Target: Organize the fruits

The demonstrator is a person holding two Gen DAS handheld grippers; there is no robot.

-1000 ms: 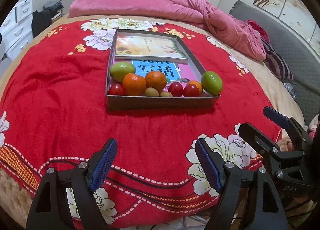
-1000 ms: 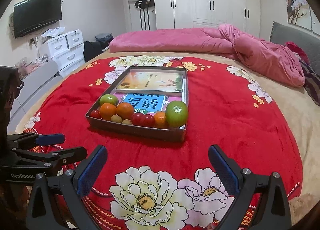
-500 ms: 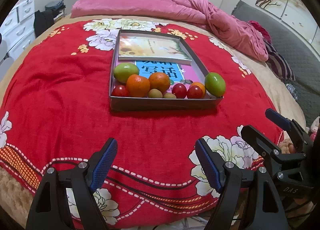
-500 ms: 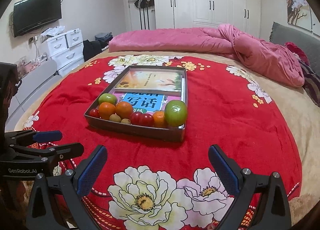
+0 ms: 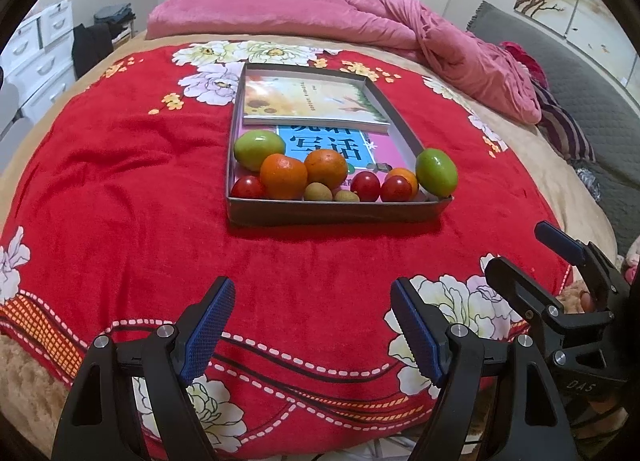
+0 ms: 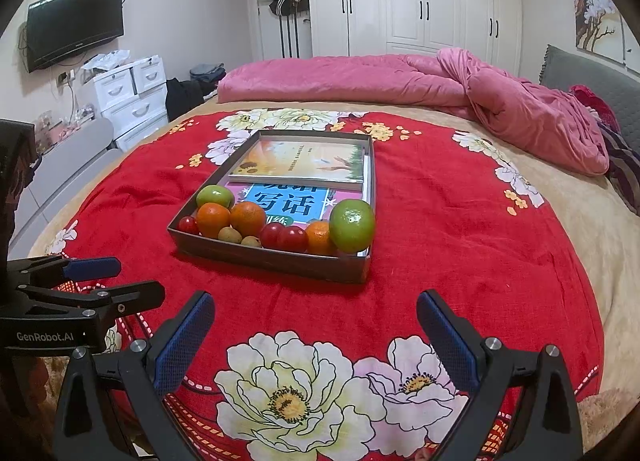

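We see the fruits lined up along the near wall of a shallow grey tray (image 5: 336, 213) that lies on the red floral blanket (image 5: 120, 197) spread over the bed. From left to right in the left wrist view: a red cherry tomato (image 5: 247, 187), a green mango (image 5: 259, 149) behind it, two oranges (image 5: 283, 176) touching each other, two small brownish fruits (image 5: 318, 192) in front of them, two more cherry tomatoes (image 5: 365, 186), a smaller orange (image 5: 404, 177), and a second green mango (image 5: 436, 172) perched at the tray's right corner, against its rim. The left mango's long axis runs across the tray; the right one's stands tilted.

Behind the fruits, inside the tray, lie two books: a blue-and-pink one (image 6: 286, 200) with large Chinese characters "写话", and on top of it a yellow sunflower-cover book (image 5: 308, 101) whose small title we cannot read. The tray's long axis runs away from us.

Our left hand-held gripper (image 5: 312, 313) hovers over the blanket short of the tray, its blue pads spread apart and empty; its body reads "GenRobot.AI". Our right hand-held gripper (image 6: 316, 329) is likewise spread wide, holding nothing. A pink quilt (image 6: 400, 81) lies beyond the tray.
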